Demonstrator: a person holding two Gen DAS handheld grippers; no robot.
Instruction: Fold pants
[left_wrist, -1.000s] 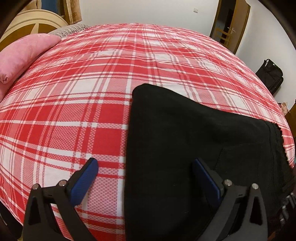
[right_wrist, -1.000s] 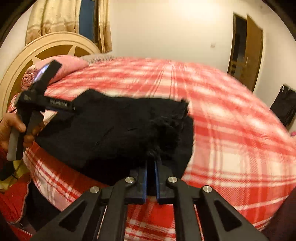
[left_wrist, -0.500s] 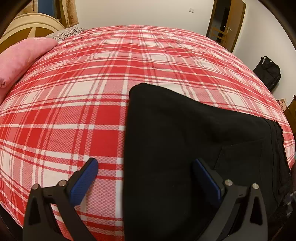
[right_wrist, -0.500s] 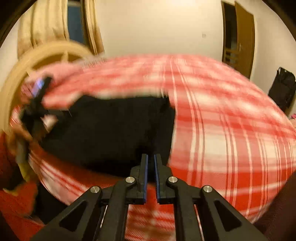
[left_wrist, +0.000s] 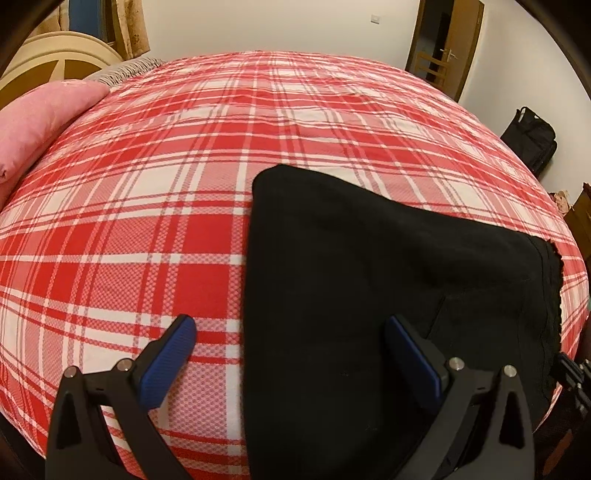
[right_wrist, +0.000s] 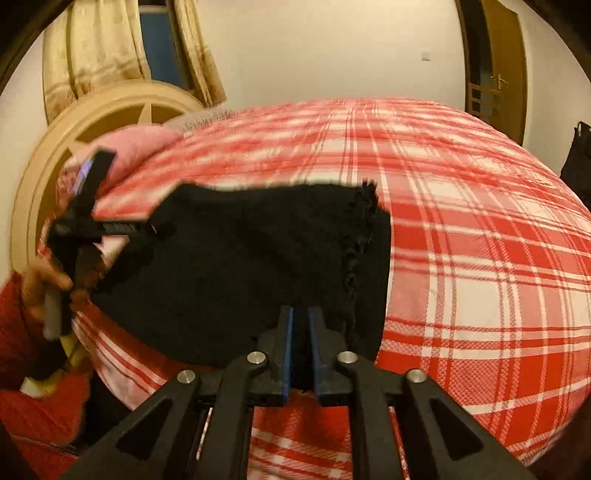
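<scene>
Black pants (left_wrist: 351, 295) lie folded flat on the red plaid bedspread (left_wrist: 147, 206), near its front edge. My left gripper (left_wrist: 291, 332) stands wide open astride the pants' left edge, one blue pad over the plaid and the other over the black cloth. In the right wrist view the pants (right_wrist: 240, 258) spread out ahead, with a frilled hem (right_wrist: 358, 251) on their right side. My right gripper (right_wrist: 301, 321) sits at their near edge. Its jaws are opening to a narrow gap, with the dark cloth edge still between the pads.
A pink pillow (left_wrist: 33, 122) and a cream headboard (right_wrist: 122, 107) lie at the bed's left end. A hand (right_wrist: 40, 291) in a red sleeve holds a handle at the left. A brown door (left_wrist: 443, 37) and a black bag (left_wrist: 528, 144) stand beyond the bed.
The bunched-up corner that my right gripper held now lies flat on the bed. That gripper has shifted sideways and its pads have parted slightly. The left gripper has stayed put, open.
</scene>
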